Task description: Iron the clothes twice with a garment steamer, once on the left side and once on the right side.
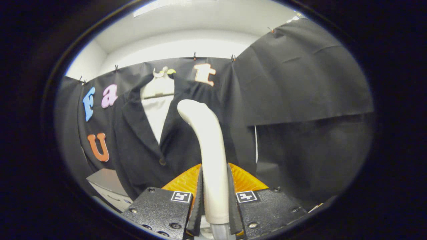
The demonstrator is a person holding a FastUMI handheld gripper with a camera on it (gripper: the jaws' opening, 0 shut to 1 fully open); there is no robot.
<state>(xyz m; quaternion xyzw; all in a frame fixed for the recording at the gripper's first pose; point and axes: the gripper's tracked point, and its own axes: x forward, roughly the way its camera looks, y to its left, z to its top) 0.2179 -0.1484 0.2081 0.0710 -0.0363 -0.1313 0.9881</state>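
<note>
The gripper (215, 196) is clamped on the garment steamer (207, 146): both fingers (199, 200) press against the sides of its pale handle, which stands upright between them and rises well above their tips; the steamer's head curves over at the top and leans toward the left, pointing at the clothes ahead; a clear tube-like end of the steamer shows at the very base, low between the fingers. Beyond the fingers hangs a dark jacket (140, 146) on a pale hanger (159, 87), with a white shirt (156, 116) showing in the open front between the lapels; a single button (162, 161) sits on the jacket's front, just left of the steamer's handle; the steamer's head lies near the jacket's right-hand lapel as seen from the gripper, though whether it touches the cloth cannot be told. Lower and to the left of the fingers, under the jacket's hem, a grey flat surface (105, 180) shows.
</note>
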